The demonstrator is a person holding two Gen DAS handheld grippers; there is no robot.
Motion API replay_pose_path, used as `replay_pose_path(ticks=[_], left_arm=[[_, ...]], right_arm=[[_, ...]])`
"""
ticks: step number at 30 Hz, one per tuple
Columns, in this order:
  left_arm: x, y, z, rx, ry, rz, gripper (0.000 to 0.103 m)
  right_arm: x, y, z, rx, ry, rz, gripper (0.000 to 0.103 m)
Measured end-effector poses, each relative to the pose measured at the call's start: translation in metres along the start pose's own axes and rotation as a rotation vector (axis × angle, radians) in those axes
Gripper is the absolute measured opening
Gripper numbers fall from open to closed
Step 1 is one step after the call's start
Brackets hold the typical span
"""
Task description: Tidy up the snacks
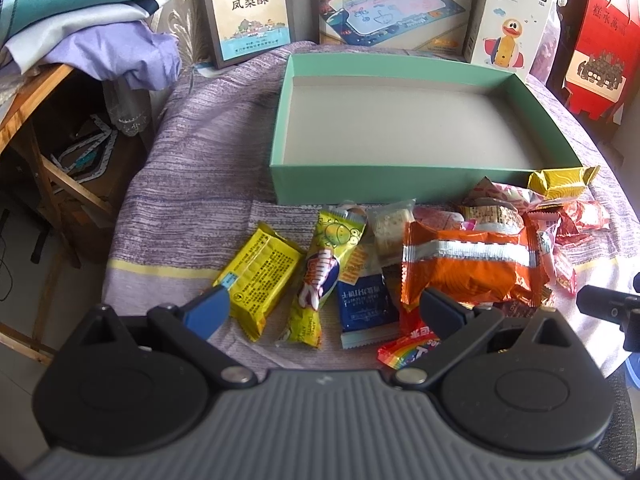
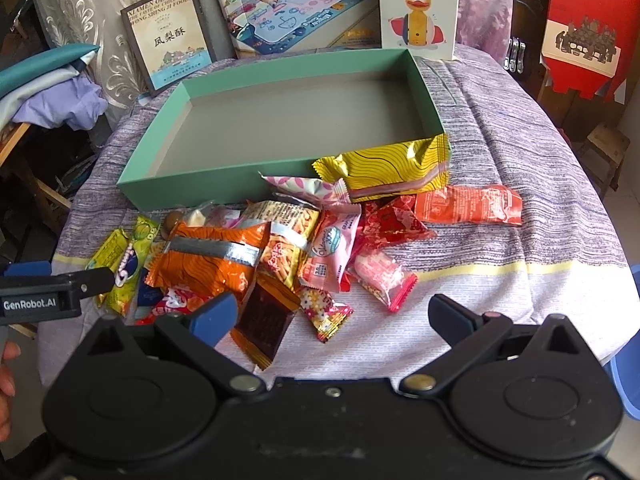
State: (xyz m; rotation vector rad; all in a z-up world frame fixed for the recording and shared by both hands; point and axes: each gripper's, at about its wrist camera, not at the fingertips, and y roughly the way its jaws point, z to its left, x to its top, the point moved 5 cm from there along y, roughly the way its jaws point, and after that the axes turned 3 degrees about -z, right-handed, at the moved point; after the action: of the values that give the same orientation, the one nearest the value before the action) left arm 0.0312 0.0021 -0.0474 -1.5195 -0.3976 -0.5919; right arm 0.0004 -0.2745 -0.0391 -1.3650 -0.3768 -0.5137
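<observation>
Both tools hung open and empty, left tool (image 1: 322, 310) and right tool (image 2: 334, 316), over the snack pile (image 2: 280, 248) at the surface's near edge; the teal box (image 1: 400, 186) just behind, the duck carton (image 2: 418, 4) at the far edge.

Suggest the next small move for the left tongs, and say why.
Probably ease the left tongs forward and down onto the yellow packet and close. Both tongs are open and hold nothing, the teal box has nothing in it, and all the snacks lie on the cloth in front of it. That packet lies flat at the pile's left edge, apart from the overlapping wrappers, so it looks the easiest grasp.
</observation>
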Motion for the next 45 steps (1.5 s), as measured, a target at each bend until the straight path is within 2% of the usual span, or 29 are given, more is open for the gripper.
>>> replay_pose_path(ticks=[6, 10, 15, 18, 20, 23, 26, 30, 32, 33, 36, 37, 39, 42, 45], left_arm=[[0.000, 0.002, 0.003, -0.006, -0.006, 0.006, 0.103], [0.004, 0.007, 0.007, -0.009, 0.012, 0.007, 0.103], [0.013, 0.023, 0.028, 0.025, 0.052, -0.015, 0.103], [0.017, 0.036, 0.042, 0.009, 0.069, 0.007, 0.103], [0.018, 0.043, 0.049, -0.002, 0.087, 0.018, 0.103], [0.018, 0.053, 0.058, -0.016, 0.111, 0.033, 0.103], [0.016, 0.061, 0.066, -0.021, 0.121, 0.048, 0.097], [0.012, 0.073, 0.073, -0.060, 0.111, 0.085, 0.086], [0.008, 0.077, 0.069, -0.084, 0.139, 0.094, 0.086], [0.007, 0.079, 0.067, -0.088, 0.160, 0.094, 0.086], [0.004, 0.084, 0.065, -0.069, 0.213, 0.089, 0.084], [0.004, 0.087, 0.066, -0.065, 0.220, 0.098, 0.077], [0.003, 0.091, 0.066, -0.072, 0.220, 0.123, 0.070], [0.000, 0.095, 0.059, -0.090, 0.242, 0.134, 0.058], [0.000, 0.098, 0.052, -0.088, 0.254, 0.120, 0.057]], right_arm=[[0.000, -0.002, 0.001, 0.021, 0.006, -0.030, 0.103], [0.004, -0.004, 0.010, 0.054, -0.055, -0.066, 0.103], [0.017, 0.008, 0.029, 0.134, -0.115, -0.010, 0.103], [0.027, 0.019, 0.044, 0.190, -0.145, 0.011, 0.103], [0.033, 0.025, 0.059, 0.212, -0.211, 0.008, 0.103], [0.039, 0.030, 0.087, 0.242, -0.385, 0.001, 0.103], [0.039, 0.032, 0.108, 0.245, -0.565, -0.007, 0.102], [0.033, 0.046, 0.126, 0.237, -0.740, 0.048, 0.099], [0.027, 0.055, 0.133, 0.215, -0.824, 0.076, 0.097], [0.024, 0.059, 0.136, 0.204, -0.860, 0.086, 0.093], [0.015, 0.066, 0.138, 0.175, -0.941, 0.100, 0.076], [0.012, 0.068, 0.139, 0.176, -0.951, 0.110, 0.064], [0.009, 0.073, 0.141, 0.168, -0.953, 0.112, 0.055], [0.008, 0.072, 0.142, 0.177, -0.917, 0.113, 0.053], [0.010, 0.072, 0.140, 0.185, -0.870, 0.124, 0.053]])
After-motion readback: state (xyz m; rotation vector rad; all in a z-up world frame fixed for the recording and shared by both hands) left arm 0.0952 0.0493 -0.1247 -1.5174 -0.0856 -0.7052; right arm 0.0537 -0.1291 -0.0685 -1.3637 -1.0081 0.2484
